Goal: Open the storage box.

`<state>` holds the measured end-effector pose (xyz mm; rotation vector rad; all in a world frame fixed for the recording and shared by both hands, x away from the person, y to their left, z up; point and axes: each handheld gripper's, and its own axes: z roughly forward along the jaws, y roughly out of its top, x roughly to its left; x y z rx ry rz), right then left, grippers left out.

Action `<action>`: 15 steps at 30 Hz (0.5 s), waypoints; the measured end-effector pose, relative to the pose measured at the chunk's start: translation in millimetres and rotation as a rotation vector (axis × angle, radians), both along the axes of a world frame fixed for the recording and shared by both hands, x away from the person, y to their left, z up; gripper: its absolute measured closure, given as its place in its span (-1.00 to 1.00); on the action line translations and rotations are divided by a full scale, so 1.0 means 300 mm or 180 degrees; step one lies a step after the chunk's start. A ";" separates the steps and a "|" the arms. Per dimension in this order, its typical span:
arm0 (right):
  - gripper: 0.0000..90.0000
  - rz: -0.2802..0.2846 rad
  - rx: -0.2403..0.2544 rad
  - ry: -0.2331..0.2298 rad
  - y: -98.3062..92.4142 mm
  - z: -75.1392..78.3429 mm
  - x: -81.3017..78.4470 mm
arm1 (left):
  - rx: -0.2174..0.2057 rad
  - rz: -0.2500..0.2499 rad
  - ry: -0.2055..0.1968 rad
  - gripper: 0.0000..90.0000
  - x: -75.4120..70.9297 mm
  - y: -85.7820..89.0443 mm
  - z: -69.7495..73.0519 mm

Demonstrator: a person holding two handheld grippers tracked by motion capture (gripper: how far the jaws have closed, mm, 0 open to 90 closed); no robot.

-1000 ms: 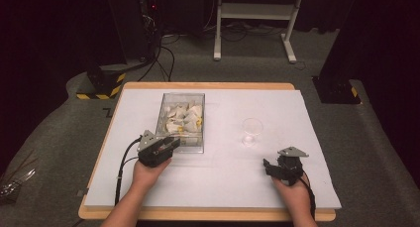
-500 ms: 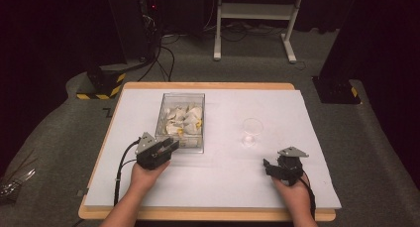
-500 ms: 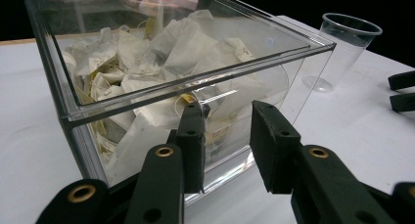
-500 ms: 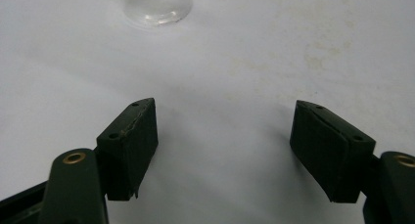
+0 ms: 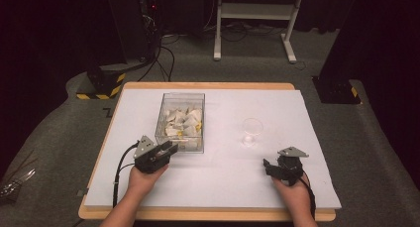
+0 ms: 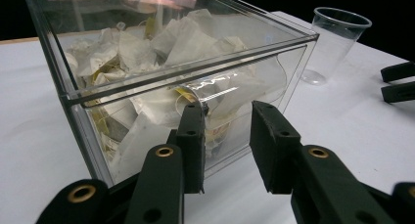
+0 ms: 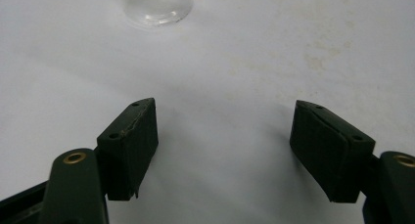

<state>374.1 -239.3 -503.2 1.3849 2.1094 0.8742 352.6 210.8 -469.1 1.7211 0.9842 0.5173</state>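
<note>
Compared with a second back, the left gripper [image 6: 227, 136] has eased in a little toward the near end of the box [image 5: 181, 120], its jaws now level with the front wall; the right gripper [image 7: 235, 150] has not shifted. Left jaws stand at a narrow gap, pads bare, nothing between them; from the left gripper view we cannot tell whether the tips touch the wall or stop just short. We judge this the approach to the box, with no grasp made yet. Box: clear plastic, open top, left of centre on the table [image 5: 223, 182], more than half full of white paper sachets [image 6: 161, 53], some with yellow tags, heaped loosely. Cup [image 5: 251, 130]: clear plastic, upright, right of the box and well apart from it, nothing inside that we can see. Right gripper rests near the table's front edge, jaws wide, holding nothing, pointed toward the cup's base [image 7: 157, 6].
</note>
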 end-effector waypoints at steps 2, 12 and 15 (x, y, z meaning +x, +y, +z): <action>-0.43 0.0001 0.0000 0.0000 0.000 0.000 0.000 | 0.0024 0.0000 -0.0015 0.49 -0.010 0.000 0.000; -0.42 -0.0001 0.0002 0.0001 0.001 0.000 -0.001 | 0.0005 -0.0004 -0.0028 0.50 -0.060 0.000 -0.003; -0.42 -0.0001 0.0003 0.0002 0.000 0.000 -0.001 | -0.0010 0.0002 -0.0043 0.49 -0.075 -0.001 -0.005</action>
